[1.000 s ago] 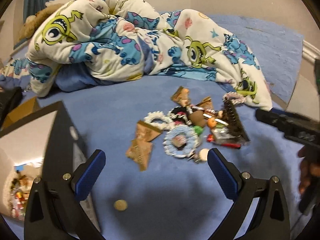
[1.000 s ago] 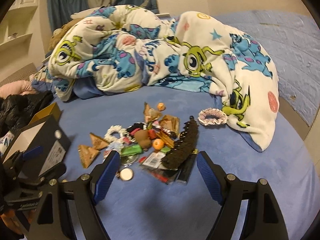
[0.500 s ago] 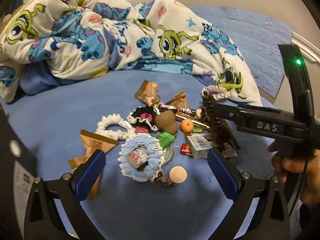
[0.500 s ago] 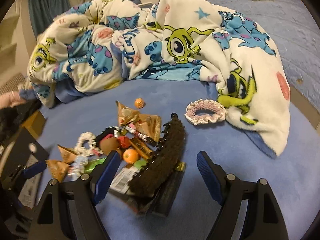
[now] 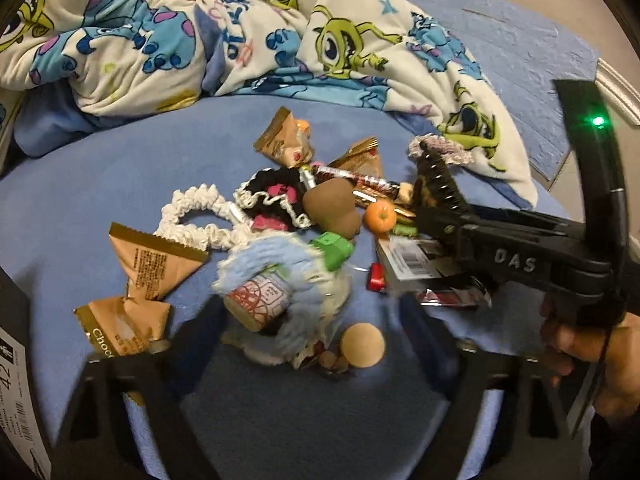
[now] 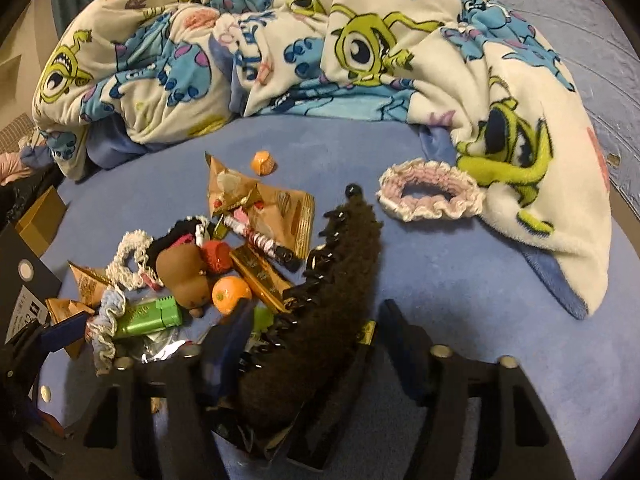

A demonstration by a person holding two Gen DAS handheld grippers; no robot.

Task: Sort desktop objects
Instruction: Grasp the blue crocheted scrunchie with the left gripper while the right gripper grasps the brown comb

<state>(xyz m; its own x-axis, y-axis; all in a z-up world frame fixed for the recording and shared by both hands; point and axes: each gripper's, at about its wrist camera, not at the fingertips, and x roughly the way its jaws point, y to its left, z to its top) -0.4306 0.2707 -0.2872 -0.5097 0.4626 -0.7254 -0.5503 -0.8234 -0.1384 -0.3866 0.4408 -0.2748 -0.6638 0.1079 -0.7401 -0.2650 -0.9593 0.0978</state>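
- Blue bed [image 6: 460, 280] under everything, carrying the pile of small objects.
- Monsters-print blanket [image 6: 280, 52] bunched along the far side of the bed, one corner draped down on the right.
- Black box [image 6: 24, 280] with a white label at the left edge, a brown cardboard box [image 6: 40, 220] just behind it.
- Right gripper [image 6: 312, 344] low over the near right of the pile, jaws spread wide and blurred, straddling the near end of the furry brown hair claw [image 6: 340, 280]; not clamped on it as far as can be seen.
- Left gripper [image 5: 308, 320] low over the near left of the pile, jaws likewise apart and blurred, the fluffy light-blue scrunchie [image 5: 280, 264] lying between them with a small patterned roll [image 5: 260, 300] on it.
- Pink-and-white scrunchie [image 6: 430, 190] apart from the pile, beside the blanket corner.
- White scrunchie [image 5: 196, 220] at the pile's left, touching the black-and-pink scrunchie [image 5: 276, 196].
- Gold-brown snack packets [image 5: 156, 260] at the left, more [image 6: 276, 208] at the far side.
- Brown makeup sponge [image 5: 332, 208] mid-pile, green lighter [image 6: 148, 316] near it, small orange [image 5: 380, 216] just to its right.
- Round beige puff [image 5: 362, 346] at the near edge.
- Orange wrapped candy [image 6: 263, 163] alone beyond the pile.
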